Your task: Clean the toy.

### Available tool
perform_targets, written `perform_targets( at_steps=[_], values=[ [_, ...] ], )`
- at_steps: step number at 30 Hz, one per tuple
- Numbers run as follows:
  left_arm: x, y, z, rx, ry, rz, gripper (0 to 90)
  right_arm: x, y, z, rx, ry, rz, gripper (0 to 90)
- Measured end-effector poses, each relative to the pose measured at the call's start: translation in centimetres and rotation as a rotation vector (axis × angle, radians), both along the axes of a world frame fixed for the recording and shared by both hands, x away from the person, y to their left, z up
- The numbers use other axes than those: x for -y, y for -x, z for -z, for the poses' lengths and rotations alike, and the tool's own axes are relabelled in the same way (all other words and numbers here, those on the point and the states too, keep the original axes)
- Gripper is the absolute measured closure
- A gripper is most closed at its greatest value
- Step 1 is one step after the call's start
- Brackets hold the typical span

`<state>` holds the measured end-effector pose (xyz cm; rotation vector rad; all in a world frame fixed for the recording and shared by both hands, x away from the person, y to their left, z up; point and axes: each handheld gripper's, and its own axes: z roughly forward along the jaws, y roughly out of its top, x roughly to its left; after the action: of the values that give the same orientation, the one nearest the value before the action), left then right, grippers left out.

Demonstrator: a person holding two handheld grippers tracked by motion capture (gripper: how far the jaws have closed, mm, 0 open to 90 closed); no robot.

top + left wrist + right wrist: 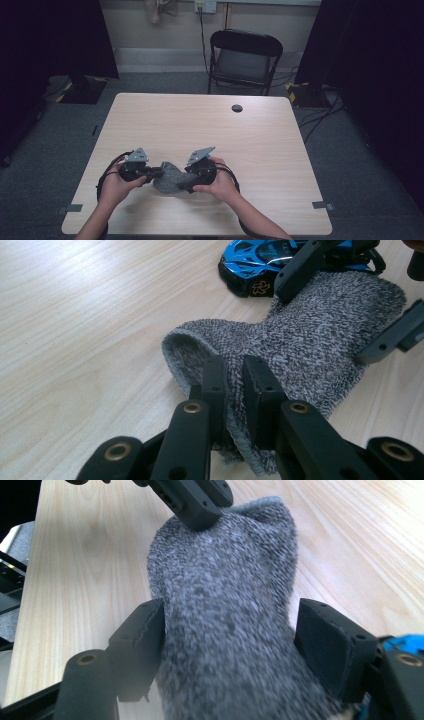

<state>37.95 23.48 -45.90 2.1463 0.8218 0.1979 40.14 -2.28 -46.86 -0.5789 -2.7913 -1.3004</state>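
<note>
A grey knitted sock [171, 180] lies on the wooden table [210, 125] near its front edge, between my two grippers. My left gripper [235, 385] is shut on the edge of the sock's open cuff [200, 347], with the fabric pinched between its pads. My right gripper [227, 640] straddles the other end of the sock [225, 605]; its jaws stand apart, and the right pad is off the fabric. A blue toy car [255, 260] sits on the table just beyond the sock, beside the right gripper's fingers [300, 265].
A black folding chair [243, 60] stands beyond the table's far edge. A round cable hole [237, 108] sits near the far edge of the tabletop. Dark curtains flank both sides, and cables run over the floor at the right [320, 112].
</note>
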Motion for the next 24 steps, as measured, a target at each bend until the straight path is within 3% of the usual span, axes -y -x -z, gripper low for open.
perform_targets(
  at_steps=[5,11,16,18,20,24],
  values=[
    [-0.2,0.1,0.0,-0.008,0.003,-0.002,80.9,0.9,-0.1,-0.4,0.000,-0.004,0.002,27.2],
    [-0.1,0.3,-0.1,-0.001,0.002,0.010,81.4,1.5,0.1,-0.2,-0.008,0.029,-0.013,28.9],
    [0.0,0.4,-0.3,0.016,0.018,0.028,79.0,1.9,-0.2,0.3,-0.021,0.032,-0.017,48.5],
    [-0.1,0.3,-0.5,0.053,0.020,0.033,67.8,1.9,-0.4,0.4,-0.032,0.030,-0.026,57.3],
    [0.0,0.1,-0.7,0.103,0.024,0.035,48.2,1.9,-0.6,0.3,-0.033,0.029,-0.030,59.8],
    [0.7,0.2,-1.6,0.134,0.034,0.063,29.1,1.8,-1.0,0.2,-0.028,0.039,-0.043,62.2]
  ],
)
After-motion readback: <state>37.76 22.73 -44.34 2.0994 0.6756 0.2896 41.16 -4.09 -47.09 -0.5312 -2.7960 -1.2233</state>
